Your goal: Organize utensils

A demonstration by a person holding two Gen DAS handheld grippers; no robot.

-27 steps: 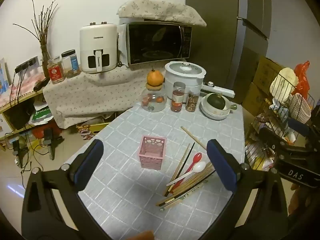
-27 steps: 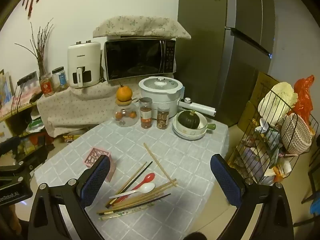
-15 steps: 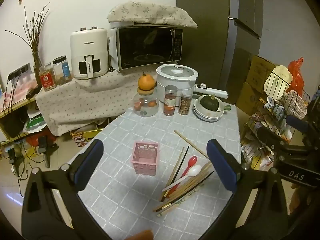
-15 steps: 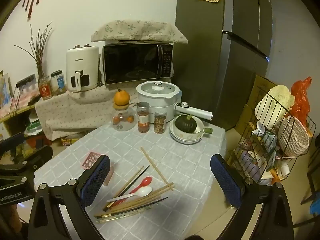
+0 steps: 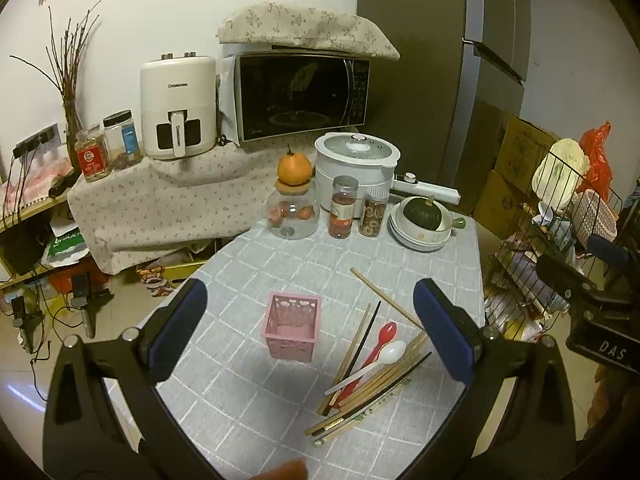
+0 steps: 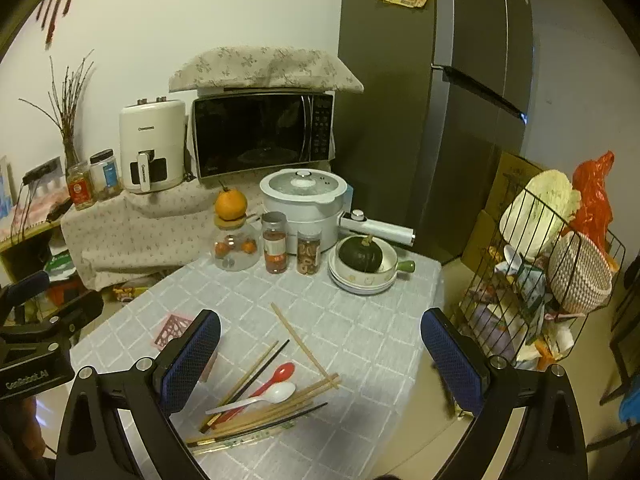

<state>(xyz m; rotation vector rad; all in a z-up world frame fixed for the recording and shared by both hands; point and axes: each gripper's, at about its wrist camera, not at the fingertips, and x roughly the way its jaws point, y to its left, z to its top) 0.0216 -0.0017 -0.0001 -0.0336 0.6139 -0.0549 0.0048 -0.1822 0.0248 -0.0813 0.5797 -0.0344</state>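
A pink lattice basket [image 5: 293, 330] stands upright on the grey checked tablecloth [image 5: 280, 272]. Right of it lies a loose pile of chopsticks [image 5: 376, 384] with a red spoon [image 5: 380, 340] and a white spoon [image 5: 372, 364]. One chopstick [image 5: 384, 298] lies apart, farther back. My left gripper [image 5: 316, 328] is open and empty, held above the table's near side, with the basket between its fingers in view. My right gripper [image 6: 320, 356] is open and empty above the pile [image 6: 260, 412]; the basket [image 6: 174, 330] is partly hidden behind its left finger.
At the table's back stand a glass jar [image 5: 294, 216] topped by an orange, two spice jars [image 5: 344, 212], a white cooker [image 5: 356, 160] and stacked bowls holding a green squash [image 5: 422, 220]. A wire rack [image 6: 540, 280] stands right of the table. A microwave [image 5: 296, 96] sits behind.
Both grippers have drawn back and risen a little, so the table and its objects sit lower and smaller in view. Nothing on the table has moved.
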